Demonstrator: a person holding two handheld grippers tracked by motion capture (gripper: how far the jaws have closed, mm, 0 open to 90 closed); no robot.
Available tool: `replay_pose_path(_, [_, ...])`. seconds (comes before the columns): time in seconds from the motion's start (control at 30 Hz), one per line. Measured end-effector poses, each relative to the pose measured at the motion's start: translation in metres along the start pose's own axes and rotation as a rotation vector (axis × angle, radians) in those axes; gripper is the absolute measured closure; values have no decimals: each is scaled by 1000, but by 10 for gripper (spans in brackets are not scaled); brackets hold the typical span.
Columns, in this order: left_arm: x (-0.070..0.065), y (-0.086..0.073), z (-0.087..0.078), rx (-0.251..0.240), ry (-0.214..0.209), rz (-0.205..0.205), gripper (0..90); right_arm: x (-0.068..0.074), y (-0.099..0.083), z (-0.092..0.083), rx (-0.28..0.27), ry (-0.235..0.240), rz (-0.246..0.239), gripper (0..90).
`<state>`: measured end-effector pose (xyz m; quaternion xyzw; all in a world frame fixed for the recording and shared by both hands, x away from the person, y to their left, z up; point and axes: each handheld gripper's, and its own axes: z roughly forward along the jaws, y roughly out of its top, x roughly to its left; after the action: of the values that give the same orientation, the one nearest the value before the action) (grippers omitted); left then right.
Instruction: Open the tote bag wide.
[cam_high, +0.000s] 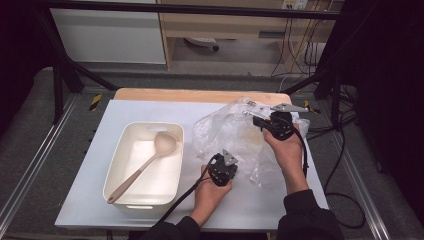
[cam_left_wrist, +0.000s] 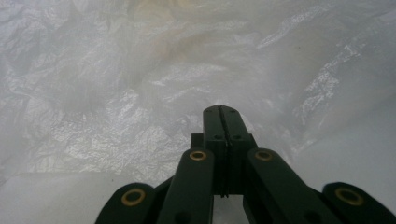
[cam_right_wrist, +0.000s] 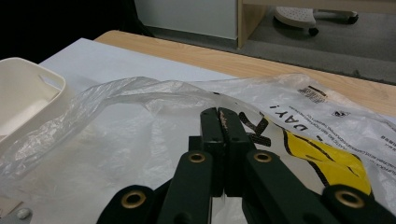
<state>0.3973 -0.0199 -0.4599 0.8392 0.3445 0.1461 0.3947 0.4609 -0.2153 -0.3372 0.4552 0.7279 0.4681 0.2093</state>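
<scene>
Table: wooden top (cam_high: 200, 95) with a white sheet (cam_high: 100, 200) over most of it, wood edge showing along the far side.

Bin: white plastic bin (cam_high: 116, 165) sits on the left half of the sheet, long side running away from the person.

Spoon: pinkish-beige spoon (cam_high: 145, 165) lies inside the bin on a diagonal, bowl at the far right corner, handle end down at the near left.

Bag: crumpled clear plastic bag (cam_high: 227, 132) is right of the bin, on the middle-right of the sheet. Pretty wrinkly, with black print and a yellow patch on it in the right gripper view (cam_right_wrist: 327, 158).

Left gripper: left gripper (cam_left_wrist: 220, 112) is at the near edge of the bag, jaws pressed together. Its own view has bag film (cam_left_wrist: 116, 93) all around the tips, but I honestly can't tell if any film is pinched between them.

Right gripper: right gripper (cam_right_wrist: 219, 114) is up at the far right part of the bag, jaws closed tight too. The tips sit right against the bag's raised fold (cam_right_wrist: 140, 88); looks like it's nipping the plastic, though that isn't totally clear.

Hands: both hands come in from the bottom in dark sleeves, left hand (cam_high: 207, 192), right hand (cam_high: 290, 155).
</scene>
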Motion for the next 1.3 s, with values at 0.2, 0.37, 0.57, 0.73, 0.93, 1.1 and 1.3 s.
replay_pose_path(0.2, [0,0,0,0,1,2,900,2,1,2,-1,-2,-3,900])
replay_pose_path(0.37, [0,0,0,0,5,3,900,4,6,3,-4,-6,-16,900])
replay_pose_path(0.57, [0,0,0,0,1,1,900,5,16,0,-15,-11,-24,900])
replay_pose_path(0.73, [0,0,0,0,1,0,900,4,23,-3,-20,-17,-32,900])
replay_pose_path(0.93, [0,0,0,0,2,2,900,2,31,-5,-23,-21,-34,900])
replay_pose_path(1.1, [0,0,0,1,3,3,900,1,37,-6,-24,-25,-36,900])
replay_pose_path(1.3, [-1,0,0,1,6,7,900,3,37,-5,-19,-23,-41,900])
